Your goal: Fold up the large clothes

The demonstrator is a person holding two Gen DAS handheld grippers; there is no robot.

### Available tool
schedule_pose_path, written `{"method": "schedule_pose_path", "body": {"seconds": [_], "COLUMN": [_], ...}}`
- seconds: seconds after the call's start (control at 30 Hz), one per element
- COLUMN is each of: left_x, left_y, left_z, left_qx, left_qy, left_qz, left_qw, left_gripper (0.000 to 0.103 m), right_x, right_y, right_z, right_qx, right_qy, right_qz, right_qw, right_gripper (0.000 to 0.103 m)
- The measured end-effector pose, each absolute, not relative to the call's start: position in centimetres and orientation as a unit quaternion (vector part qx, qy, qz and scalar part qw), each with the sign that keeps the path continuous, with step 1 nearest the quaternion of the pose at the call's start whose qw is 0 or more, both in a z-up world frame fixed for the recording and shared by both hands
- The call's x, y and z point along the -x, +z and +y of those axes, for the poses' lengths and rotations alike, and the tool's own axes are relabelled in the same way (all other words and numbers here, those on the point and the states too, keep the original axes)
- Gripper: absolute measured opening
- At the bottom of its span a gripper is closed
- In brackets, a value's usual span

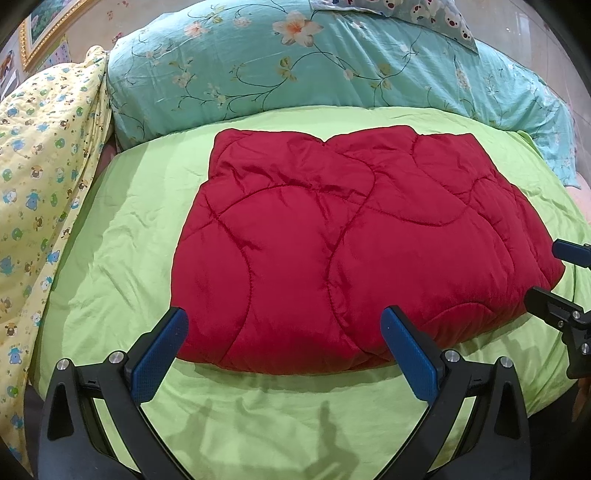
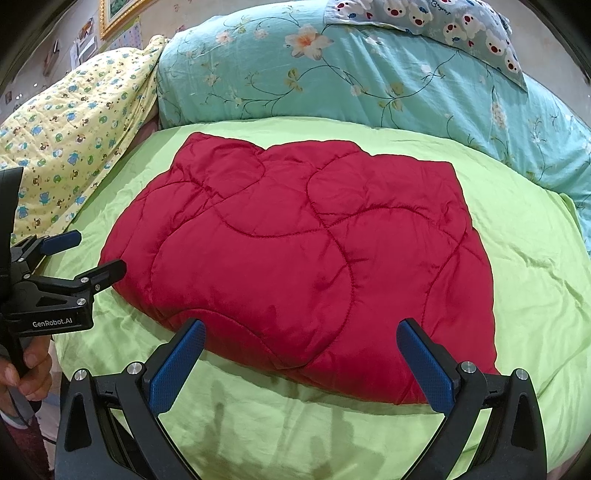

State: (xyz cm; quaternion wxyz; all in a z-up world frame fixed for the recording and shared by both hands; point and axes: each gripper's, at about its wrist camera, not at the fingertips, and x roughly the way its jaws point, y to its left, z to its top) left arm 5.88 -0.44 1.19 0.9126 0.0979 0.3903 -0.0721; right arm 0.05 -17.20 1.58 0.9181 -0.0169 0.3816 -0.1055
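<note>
A red quilted padded garment [image 1: 347, 243] lies folded into a thick rectangle on the green bedsheet [image 1: 122, 240]; it also shows in the right wrist view [image 2: 303, 258]. My left gripper [image 1: 284, 325] is open and empty, its blue pads just above the garment's near edge. My right gripper [image 2: 301, 336] is open and empty, also at the near edge. Each gripper shows in the other's view: the right one at the garment's right corner [image 1: 554, 273], the left one at its left corner [image 2: 88, 251], both open.
A teal floral duvet [image 1: 314, 62] is piled along the back of the bed. A yellow cartoon-print quilt [image 1: 40, 173] lies at the left. A bear-print pillow [image 2: 443, 22] sits on the duvet. A gold picture frame [image 1: 40, 26] hangs on the wall.
</note>
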Motion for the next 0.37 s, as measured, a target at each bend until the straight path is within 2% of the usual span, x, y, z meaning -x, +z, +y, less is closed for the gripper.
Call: {"method": "schedule_pose_path", "body": {"seconds": [0.37], "left_x": [-5.84], "left_y": [1.66], "left_z": [-1.11], "left_qx": [-0.098], "left_qy": [-0.086], "left_qz": [0.383], "left_qw": [0.914], "left_gripper": [0.103], "right_x": [-0.26], "right_y": [1.40], "right_z": [-17.33], "right_qx": [0.009], "right_qy": [-0.099], "right_qz": [0.380], "right_qw": [0.920], "right_gripper": [0.103]}}
